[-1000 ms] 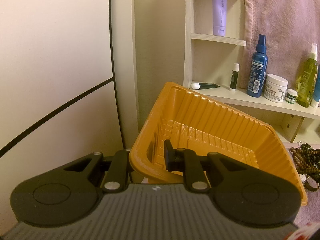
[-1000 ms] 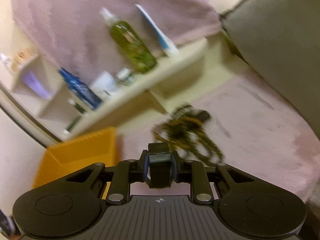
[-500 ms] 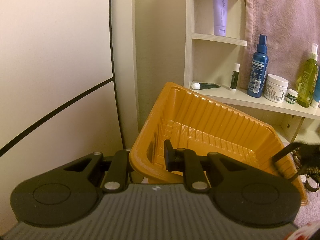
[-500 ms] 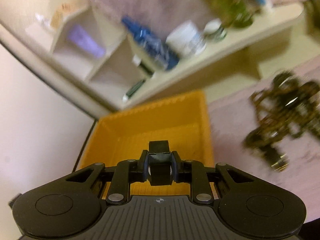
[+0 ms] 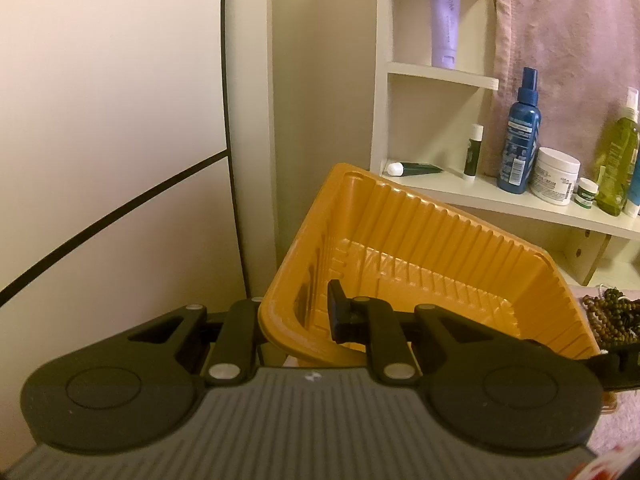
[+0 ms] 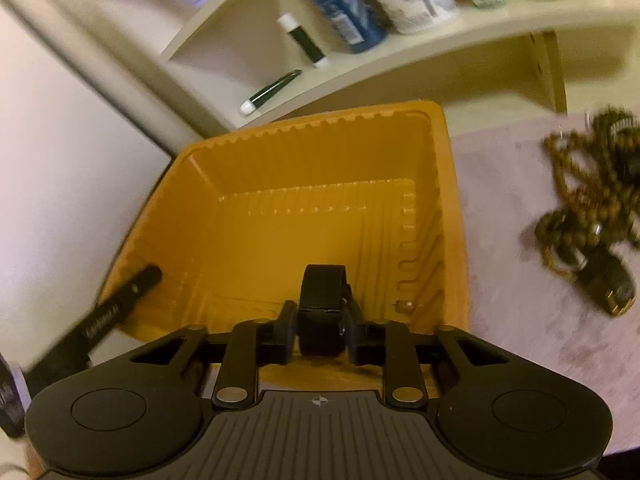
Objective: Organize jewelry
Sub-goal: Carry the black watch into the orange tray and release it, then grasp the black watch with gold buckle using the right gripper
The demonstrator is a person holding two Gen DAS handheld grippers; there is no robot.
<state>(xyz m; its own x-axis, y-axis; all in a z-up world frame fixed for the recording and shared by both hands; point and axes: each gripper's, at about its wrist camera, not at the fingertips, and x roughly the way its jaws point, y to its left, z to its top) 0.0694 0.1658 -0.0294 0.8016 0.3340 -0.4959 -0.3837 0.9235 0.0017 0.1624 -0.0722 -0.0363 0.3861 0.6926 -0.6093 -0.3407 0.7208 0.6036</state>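
It looked like a home bathroom or dressing corner: toiletry bottles (image 5: 518,148), a cream jar (image 5: 554,176) stood on a white shelf (image 5: 500,200), a pink towel (image 5: 568,32) hanging behind it.

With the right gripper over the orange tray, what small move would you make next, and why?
Probably open the right gripper a little wider. Its jaws have just been opening, the black band sits between them over the orange tray, and the left gripper steadies the rim.

Both claws (image 5: 298,316) (image 6: 322,326): matte black, ribbed grey housing, round pivot discs, silver screws, blue-ish pads.
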